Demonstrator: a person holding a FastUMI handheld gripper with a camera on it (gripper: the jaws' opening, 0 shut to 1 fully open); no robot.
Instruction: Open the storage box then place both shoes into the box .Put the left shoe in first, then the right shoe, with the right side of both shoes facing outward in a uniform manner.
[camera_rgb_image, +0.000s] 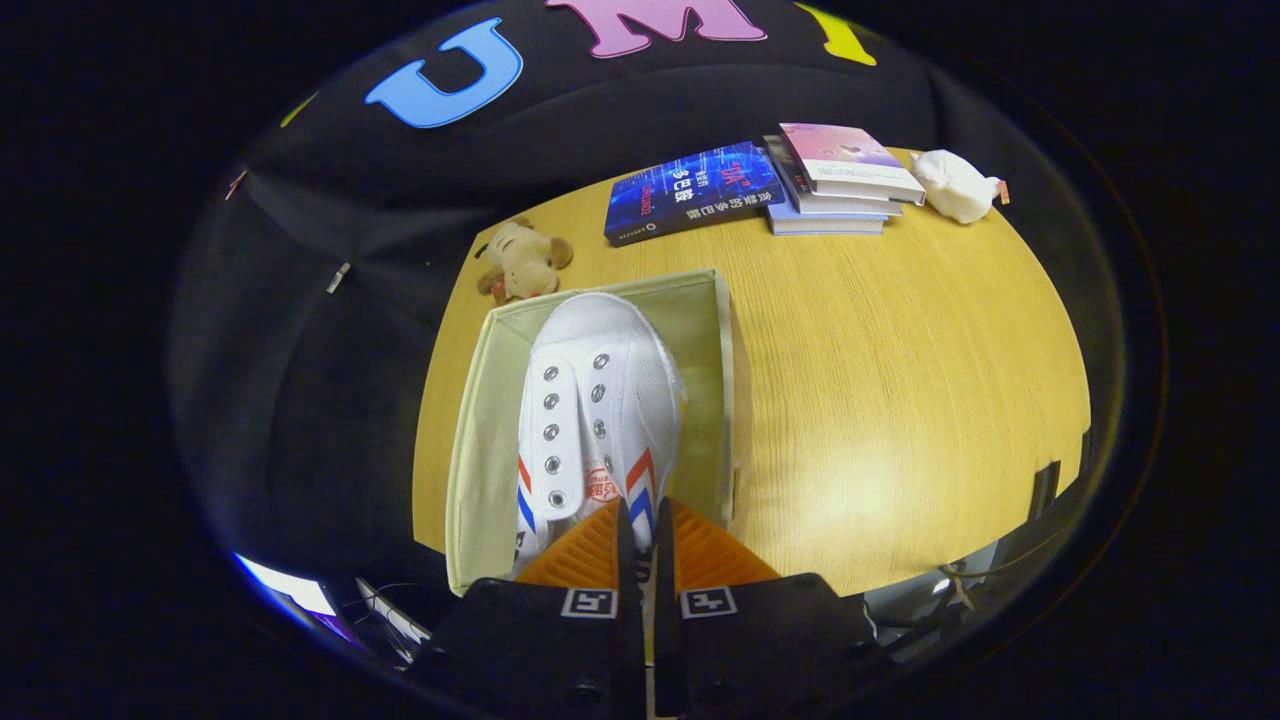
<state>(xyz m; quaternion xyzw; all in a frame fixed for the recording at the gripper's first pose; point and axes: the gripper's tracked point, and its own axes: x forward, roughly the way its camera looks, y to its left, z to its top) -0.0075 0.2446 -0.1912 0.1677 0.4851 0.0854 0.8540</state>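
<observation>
The gripper had its orange fingers pinched on the heel edge of a white shoe, held toe-forward over the open storage box. Beyond the box lay a plush dog, books and a white bundle on the wooden table.

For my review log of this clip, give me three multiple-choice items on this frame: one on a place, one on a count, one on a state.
1. Where is the white shoe?
A. over the open storage box
B. on the books
C. beside the white bundle

2. How many books are in the stack?
A. one
B. three
C. six

3. What is the gripper doing?
A. open, empty
B. shut on the shoe
C. shut on the plush dog

A: box walls surround the shoe. B: three books stacked. B: both orange fingers pinch its heel.
</observation>
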